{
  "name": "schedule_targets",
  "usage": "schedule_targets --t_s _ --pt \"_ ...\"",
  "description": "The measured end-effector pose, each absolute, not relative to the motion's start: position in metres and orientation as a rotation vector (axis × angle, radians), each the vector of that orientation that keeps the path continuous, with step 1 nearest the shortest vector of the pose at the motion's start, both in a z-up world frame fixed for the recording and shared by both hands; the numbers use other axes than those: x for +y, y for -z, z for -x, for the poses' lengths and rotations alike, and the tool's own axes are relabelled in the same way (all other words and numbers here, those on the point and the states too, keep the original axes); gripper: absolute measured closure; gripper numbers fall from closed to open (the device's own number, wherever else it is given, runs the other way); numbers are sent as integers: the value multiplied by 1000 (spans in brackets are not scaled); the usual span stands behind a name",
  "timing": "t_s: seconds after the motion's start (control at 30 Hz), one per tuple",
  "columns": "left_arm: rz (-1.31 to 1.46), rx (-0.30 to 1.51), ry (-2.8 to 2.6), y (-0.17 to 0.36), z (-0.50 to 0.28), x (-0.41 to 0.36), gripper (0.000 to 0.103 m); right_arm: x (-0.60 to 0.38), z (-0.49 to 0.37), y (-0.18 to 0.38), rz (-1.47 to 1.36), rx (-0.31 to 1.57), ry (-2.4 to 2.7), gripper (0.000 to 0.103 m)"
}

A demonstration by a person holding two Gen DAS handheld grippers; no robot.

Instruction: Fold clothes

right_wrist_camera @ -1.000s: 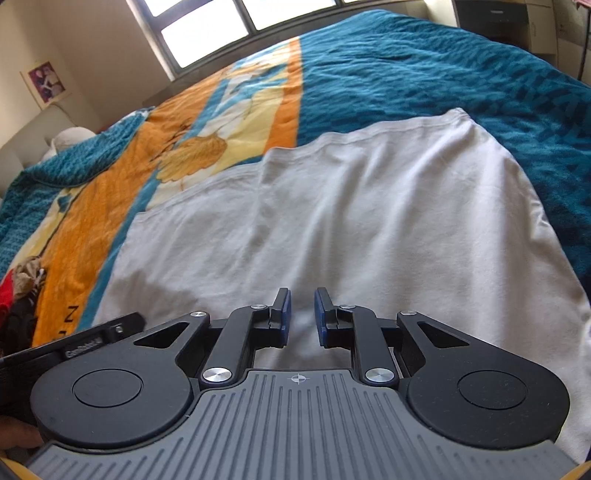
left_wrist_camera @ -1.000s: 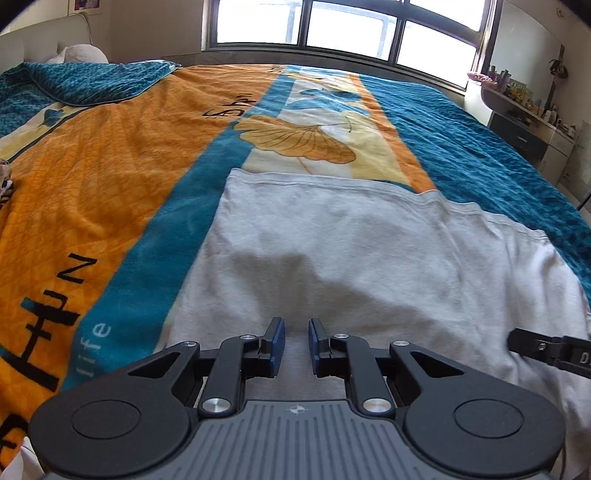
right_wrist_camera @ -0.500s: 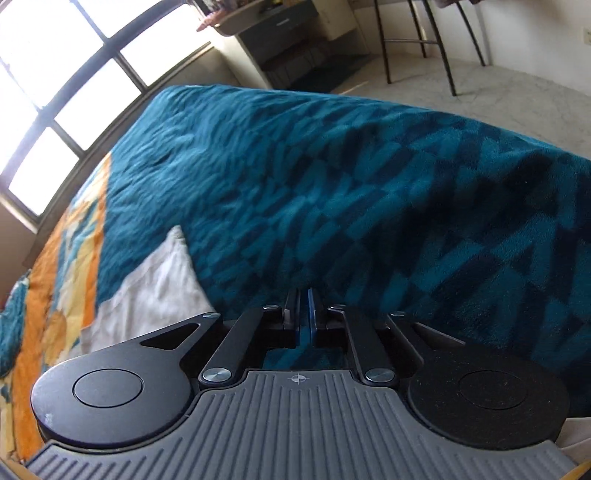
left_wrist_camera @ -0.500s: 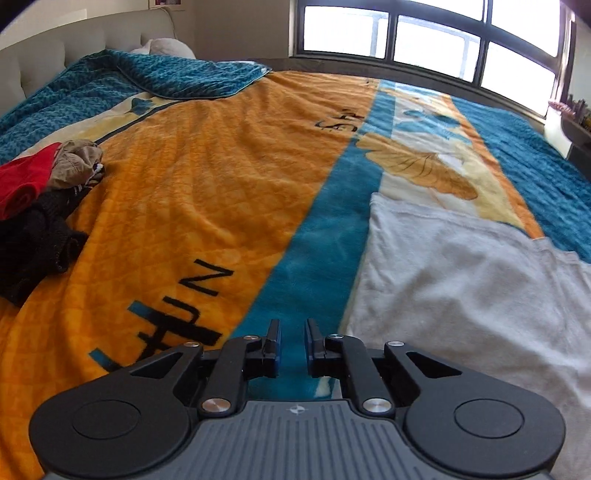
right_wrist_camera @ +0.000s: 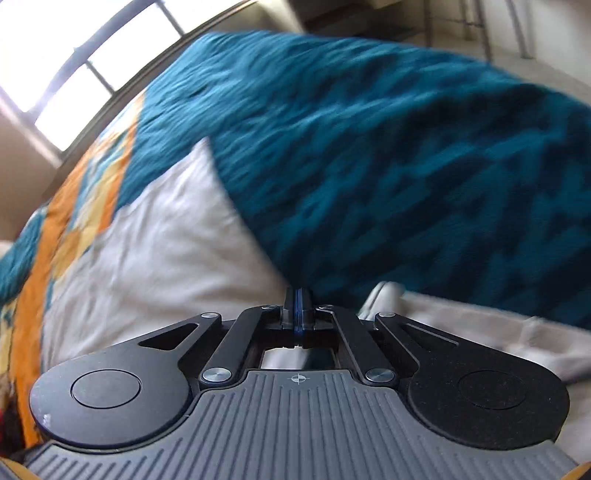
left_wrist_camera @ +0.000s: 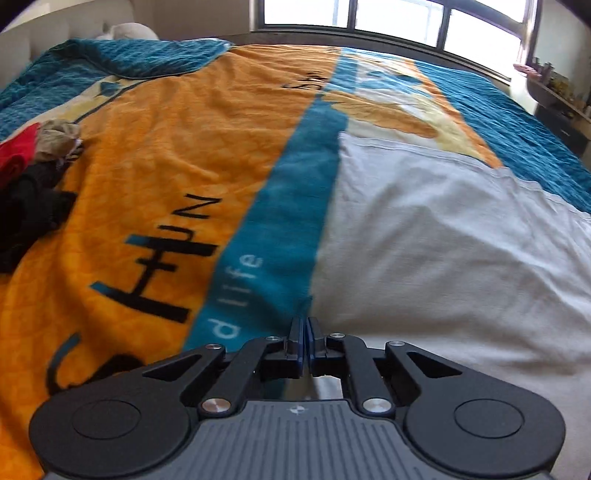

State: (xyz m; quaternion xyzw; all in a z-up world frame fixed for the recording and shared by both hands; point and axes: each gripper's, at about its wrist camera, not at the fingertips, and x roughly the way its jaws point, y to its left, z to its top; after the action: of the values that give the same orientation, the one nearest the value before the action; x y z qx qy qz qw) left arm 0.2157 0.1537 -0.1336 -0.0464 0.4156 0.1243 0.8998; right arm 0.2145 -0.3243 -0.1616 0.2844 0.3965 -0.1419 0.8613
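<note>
Left claw: we see its jaws nearly together at the white shirt's left edge; grip on cloth unclear.
Right claw: jaws pressed together at the shirt's right edge; grip unclear.
Shirt: flat on the bed, centre-right.
Clothes pile: left edge.

Shirt spread on blanket, clothes pile well apart to its left; window behind
</note>
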Motion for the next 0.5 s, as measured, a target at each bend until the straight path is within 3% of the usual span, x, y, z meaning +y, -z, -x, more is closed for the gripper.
schedule_targets --t_s 0.1,0.2,0.33,0.43,0.5 --pt "129 833 -236 117 -204 154 94 -339 -209 147 -608 813 327 95" --pt "169 814 -85 105 -193 137 93 -308 -200 131 -580 807 154 93" --pt "134 920 13 121 -187 111 80 -262 -195 150 -651 916 -124 93" --pt "0 960 -176 131 -179 117 86 -267 -181 166 -618 937 23 103" --pt "2 942 -244 120 -169 129 86 -278 -165 155 -574 887 151 103"
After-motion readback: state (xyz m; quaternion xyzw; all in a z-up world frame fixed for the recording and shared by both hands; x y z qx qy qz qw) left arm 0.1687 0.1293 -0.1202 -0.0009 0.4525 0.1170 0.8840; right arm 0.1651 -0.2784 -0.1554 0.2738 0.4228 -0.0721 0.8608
